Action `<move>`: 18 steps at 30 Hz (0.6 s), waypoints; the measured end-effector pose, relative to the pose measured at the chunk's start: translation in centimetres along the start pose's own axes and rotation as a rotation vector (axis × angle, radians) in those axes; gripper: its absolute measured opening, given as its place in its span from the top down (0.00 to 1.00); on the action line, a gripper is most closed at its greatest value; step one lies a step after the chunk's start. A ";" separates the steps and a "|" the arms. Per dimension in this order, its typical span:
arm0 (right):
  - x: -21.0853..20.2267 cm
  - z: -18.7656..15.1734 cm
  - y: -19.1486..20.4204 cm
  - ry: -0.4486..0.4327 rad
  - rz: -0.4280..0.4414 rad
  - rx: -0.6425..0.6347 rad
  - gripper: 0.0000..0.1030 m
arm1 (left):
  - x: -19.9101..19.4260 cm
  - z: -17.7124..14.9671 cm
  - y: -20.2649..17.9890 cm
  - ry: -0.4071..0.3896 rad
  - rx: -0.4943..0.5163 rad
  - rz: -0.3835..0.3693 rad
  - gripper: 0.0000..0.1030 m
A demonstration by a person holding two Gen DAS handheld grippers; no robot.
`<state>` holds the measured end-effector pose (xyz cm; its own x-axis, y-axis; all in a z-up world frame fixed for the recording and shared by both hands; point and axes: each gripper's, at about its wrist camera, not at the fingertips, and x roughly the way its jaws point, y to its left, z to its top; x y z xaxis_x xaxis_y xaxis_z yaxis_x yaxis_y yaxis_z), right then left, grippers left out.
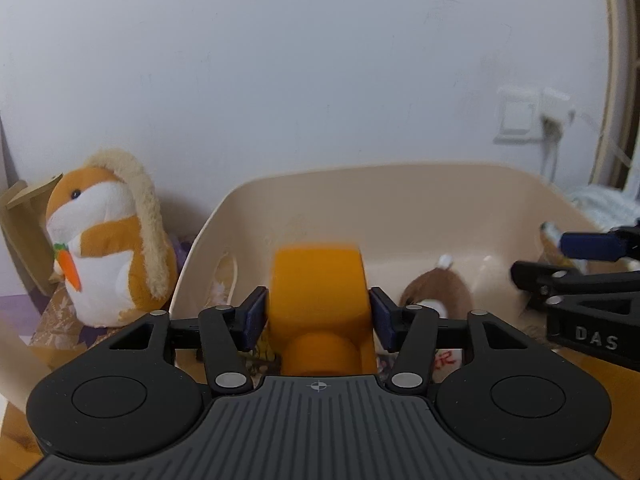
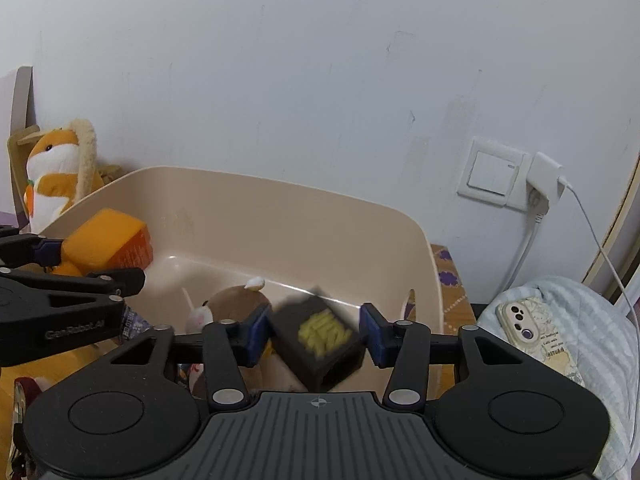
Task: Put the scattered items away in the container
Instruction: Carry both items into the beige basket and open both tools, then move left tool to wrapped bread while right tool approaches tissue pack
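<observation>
A beige plastic tub (image 1: pixel 304 190) (image 2: pixel 248 196) stands against the wall. My left gripper (image 1: pixel 318 312) holds an orange box (image 1: pixel 318 280) over the tub's near side; the box also shows in the right wrist view (image 2: pixel 106 240). My right gripper (image 2: pixel 314 330) has a dark box with a yellow picture (image 2: pixel 316 340) between its pads, blurred, with small gaps at the sides. A brown plush toy (image 1: pixel 436 288) (image 2: pixel 236 300) lies inside the tub. The right gripper's fingers (image 1: pixel 576 276) show at the right in the left wrist view.
An orange and white hamster plush (image 1: pixel 104 240) (image 2: pixel 52 172) with a carrot stands left of the tub. A wall switch and charger (image 2: pixel 508 176) with a cable are on the right. A phone (image 2: pixel 532 328) lies on a striped cloth at right.
</observation>
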<state>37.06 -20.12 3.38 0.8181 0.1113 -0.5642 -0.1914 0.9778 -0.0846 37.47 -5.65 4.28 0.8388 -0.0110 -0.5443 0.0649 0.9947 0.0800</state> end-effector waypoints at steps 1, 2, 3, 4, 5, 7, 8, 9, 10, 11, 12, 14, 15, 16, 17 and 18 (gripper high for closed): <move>-0.3 0.0 -0.1 -0.009 0.003 0.003 0.46 | -0.7 0.2 0.0 -0.021 -0.004 0.004 0.28; -0.7 0.1 -0.2 -0.016 0.004 0.006 0.43 | -1.4 0.3 0.1 -0.046 -0.004 0.014 0.26; -1.0 0.1 -0.2 -0.024 0.004 0.008 0.42 | -2.2 0.5 0.1 -0.070 -0.002 0.018 0.24; -1.5 0.1 -0.3 -0.033 0.004 0.010 0.40 | -2.9 0.6 0.2 -0.086 0.000 0.015 0.23; -1.9 0.1 -0.3 -0.042 0.004 0.012 0.39 | -3.6 0.8 0.3 -0.098 0.002 0.011 0.22; -2.9 0.0 -0.3 -0.062 0.006 0.018 0.37 | -4.8 0.9 0.6 -0.118 0.003 0.006 0.21; -3.5 0.0 -0.3 -0.073 0.006 0.022 0.36 | -5.4 0.8 0.7 -0.125 0.001 0.006 0.21; -4.0 -0.1 -0.3 -0.085 0.004 0.025 0.35 | -6.0 0.7 0.9 -0.131 -0.003 0.007 0.21; -4.6 -0.2 -0.3 -0.098 0.002 0.029 0.33 | -6.5 0.6 1.1 -0.135 -0.008 0.008 0.21; -5.2 -0.3 -0.3 -0.108 0.001 0.033 0.32 | -7.1 0.3 1.3 -0.137 -0.017 0.009 0.21; -5.8 -0.4 -0.4 -0.118 0.002 0.036 0.31 | -7.6 0.0 1.5 -0.137 -0.026 0.008 0.21; -7.2 -0.8 -0.3 -0.136 0.001 0.040 0.29 | -8.5 -0.7 1.9 -0.131 -0.044 0.005 0.20; -8.0 -1.1 -0.2 -0.145 -0.001 0.039 0.28 | -9.0 -1.2 2.1 -0.126 -0.052 0.005 0.20; -8.7 -1.4 -0.1 -0.153 -0.004 0.036 0.27 | -9.4 -1.7 2.3 -0.123 -0.062 0.006 0.20; -9.4 -1.7 0.0 -0.161 -0.008 0.032 0.26 | -9.9 -2.3 2.5 -0.119 -0.074 0.008 0.20; -9.9 -2.0 0.0 -0.170 -0.011 0.029 0.26 | -10.4 -2.9 2.6 -0.115 -0.088 0.009 0.20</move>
<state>27.83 -21.57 7.33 0.9003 0.1265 -0.4164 -0.1683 0.9836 -0.0650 27.35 -2.61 7.68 0.8958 -0.0083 -0.4443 0.0134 0.9999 0.0082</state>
